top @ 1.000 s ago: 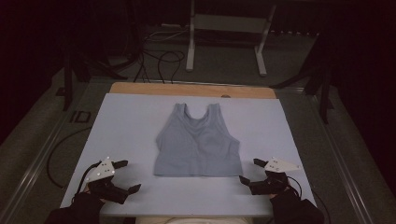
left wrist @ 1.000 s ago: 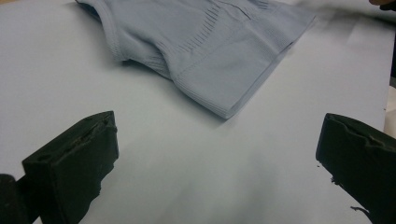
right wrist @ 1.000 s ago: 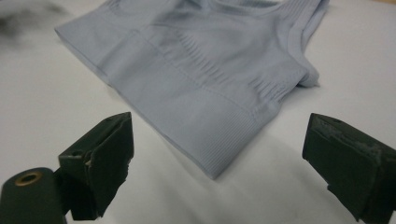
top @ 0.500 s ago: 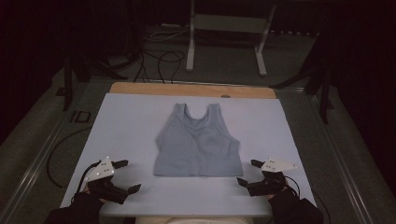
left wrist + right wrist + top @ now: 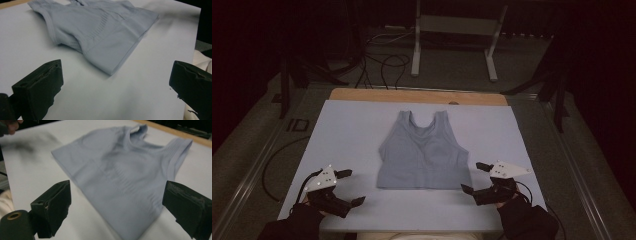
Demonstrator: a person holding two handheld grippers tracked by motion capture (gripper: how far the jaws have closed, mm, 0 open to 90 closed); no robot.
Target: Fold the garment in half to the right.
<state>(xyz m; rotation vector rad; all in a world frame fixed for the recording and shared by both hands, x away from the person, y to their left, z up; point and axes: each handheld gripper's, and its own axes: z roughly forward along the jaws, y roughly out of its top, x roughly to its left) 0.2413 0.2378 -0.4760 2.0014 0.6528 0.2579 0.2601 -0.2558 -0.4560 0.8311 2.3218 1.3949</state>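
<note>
High view: a pale blue top (image 5: 424, 152) is laid flat at the table's (image 5: 342, 130) centre, straps away from the person, hem toward the near edge. The left tool (image 5: 347, 187) is seen near the hem's left corner, well apart from it, jaws spread wide and empty. The right tool (image 5: 476, 177) is placed just beside the hem's right corner, not touching, jaws also spread wide, nothing held.

Left gripper view: the top (image 5: 100, 32) is seen ahead w/ its near hem corner pointed toward the camera, flat on the table (image 5: 130, 100). The two black jaws are set far apart at the frame's bottom corners; only bare surface lies between them.

Right gripper view: the top (image 5: 125, 182) is seen close, its hem edge running between the jaws' line of sight; ribbed knit is visible. Jaws are wide, nothing gripped. The image is slightly blurred.

Handling, as judged: the top is likely light, soft, stretchy, w/ no stiffness, so it would droop and bunch if lifted at one point. The surface looks smooth, so sliding is probable. A hold is best taken at the two hem corners, both layers pinched together, one per tool.
</note>
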